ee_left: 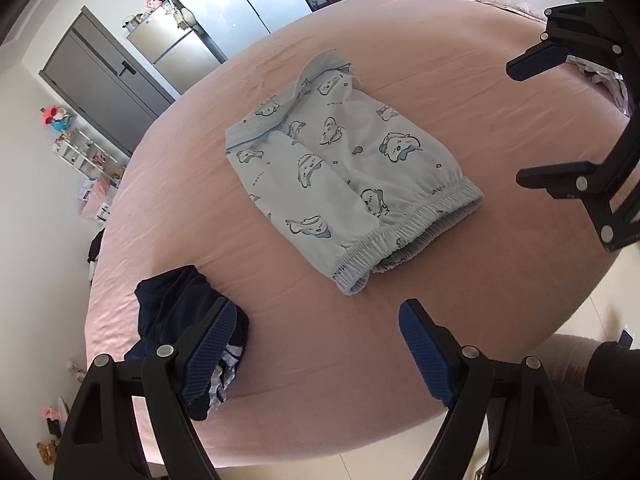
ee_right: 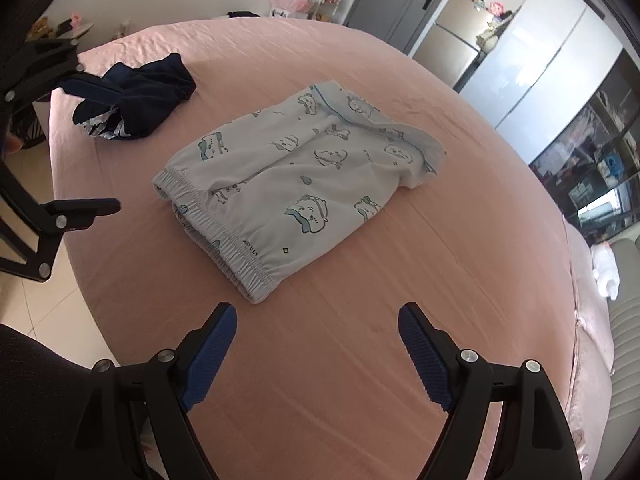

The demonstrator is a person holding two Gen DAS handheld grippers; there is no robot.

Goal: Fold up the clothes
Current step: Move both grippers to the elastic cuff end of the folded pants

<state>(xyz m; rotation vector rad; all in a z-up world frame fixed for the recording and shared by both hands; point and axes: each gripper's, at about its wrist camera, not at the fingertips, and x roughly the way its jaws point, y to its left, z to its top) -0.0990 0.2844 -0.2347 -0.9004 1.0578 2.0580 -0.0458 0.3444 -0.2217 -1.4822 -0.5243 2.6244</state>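
Our left gripper hangs with jaws apart and empty, dark clothes just beside its left finger. Ahead, between both grippers, the printed shorts lie mid-bed, waistband toward us, long axis running away. Our right gripper, likewise apart and empty, looks about equally near.

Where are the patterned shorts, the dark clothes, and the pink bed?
Shorts [ee_right: 296,176]: right wrist view, middle of the printed fabric.
Dark clothes [ee_right: 156,92]: right wrist view, centre of the crumpled heap.
Bed [ee_right: 360,340]: right wrist view, bare sheet.
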